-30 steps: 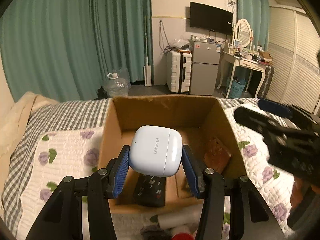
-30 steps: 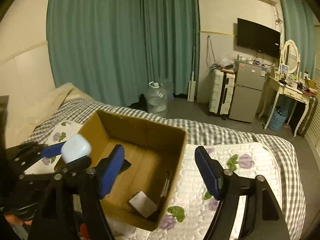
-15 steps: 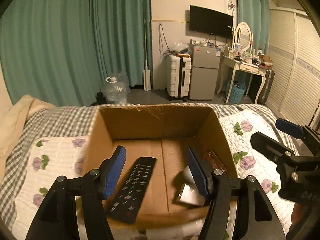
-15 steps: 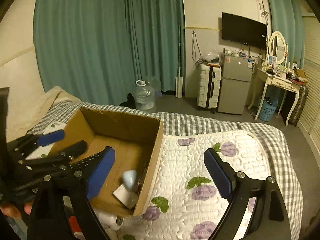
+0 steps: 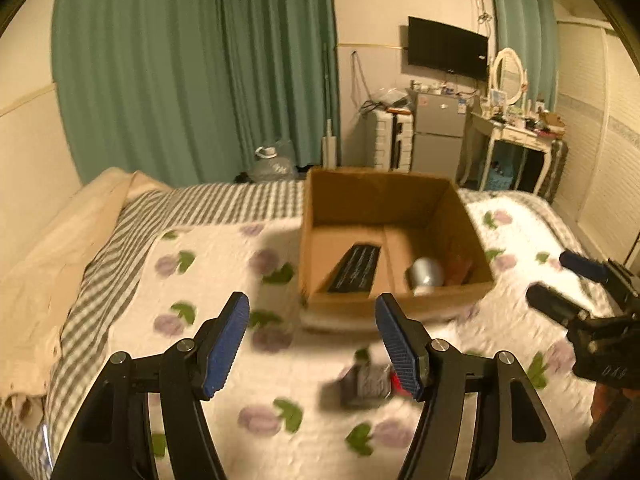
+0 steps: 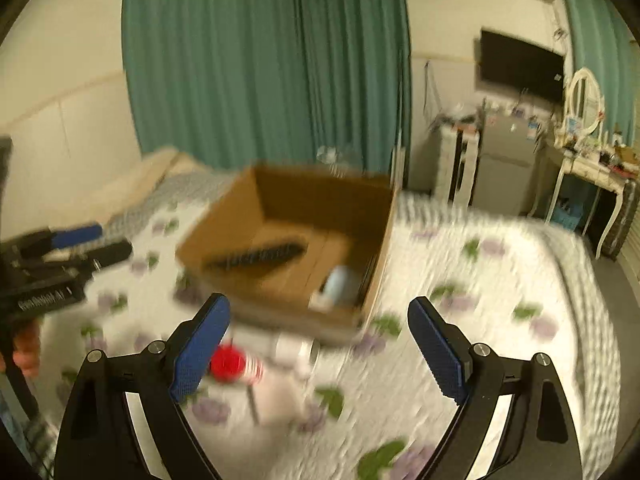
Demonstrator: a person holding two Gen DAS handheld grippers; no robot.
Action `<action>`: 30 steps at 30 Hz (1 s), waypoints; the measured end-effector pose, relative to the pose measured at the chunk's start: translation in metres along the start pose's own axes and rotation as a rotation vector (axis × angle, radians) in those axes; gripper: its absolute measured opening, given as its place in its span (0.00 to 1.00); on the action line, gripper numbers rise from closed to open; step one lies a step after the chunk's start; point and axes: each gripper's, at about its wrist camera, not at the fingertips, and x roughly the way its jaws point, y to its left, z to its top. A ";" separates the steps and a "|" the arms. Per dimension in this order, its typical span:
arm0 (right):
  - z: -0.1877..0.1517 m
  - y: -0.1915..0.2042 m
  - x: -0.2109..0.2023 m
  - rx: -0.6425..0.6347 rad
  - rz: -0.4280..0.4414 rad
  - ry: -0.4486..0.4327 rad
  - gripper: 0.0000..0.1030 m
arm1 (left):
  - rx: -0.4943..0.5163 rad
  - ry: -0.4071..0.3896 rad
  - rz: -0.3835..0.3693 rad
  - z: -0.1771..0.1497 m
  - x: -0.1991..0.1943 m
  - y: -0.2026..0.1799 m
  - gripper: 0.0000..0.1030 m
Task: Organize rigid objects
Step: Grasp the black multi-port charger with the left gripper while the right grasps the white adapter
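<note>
A brown cardboard box stands on the flowered quilt. Inside lie a black remote, the white earbud case and a reddish-brown item. My left gripper is open and empty, pulled back in front of the box. My right gripper is open and empty, also in front of the box. A red-capped object and white items lie blurred on the quilt between the right fingers. A dark small object lies near the left gripper's right finger.
The bed's quilt spreads left and right of the box. Green curtains, a water jug, a white suitcase, a grey fridge and a dressing table stand beyond the bed.
My left gripper opened and dropped the earbud case into the box, then drew back and left. My right gripper also drew back; both views are motion-blurred.
</note>
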 end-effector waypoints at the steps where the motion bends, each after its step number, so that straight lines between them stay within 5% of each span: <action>1: -0.007 0.003 0.009 -0.009 -0.002 0.042 0.88 | -0.006 0.010 0.001 -0.011 0.004 0.000 0.67; 9: -0.041 0.024 0.059 -0.107 -0.014 0.221 0.88 | -0.048 0.140 -0.034 -0.075 0.049 0.005 0.67; 18: -0.075 0.053 0.109 -0.205 -0.018 0.378 0.81 | -0.020 0.186 -0.053 -0.097 0.067 0.002 0.67; 22: -0.079 0.051 0.121 -0.189 -0.012 0.415 0.73 | -0.015 0.201 -0.052 -0.101 0.070 0.000 0.67; 25: -0.079 0.049 0.124 -0.180 -0.001 0.430 0.54 | -0.003 0.206 -0.049 -0.103 0.071 -0.003 0.67; 30: -0.067 0.046 0.100 -0.179 0.009 0.355 0.52 | 0.023 0.200 -0.076 -0.102 0.068 -0.014 0.67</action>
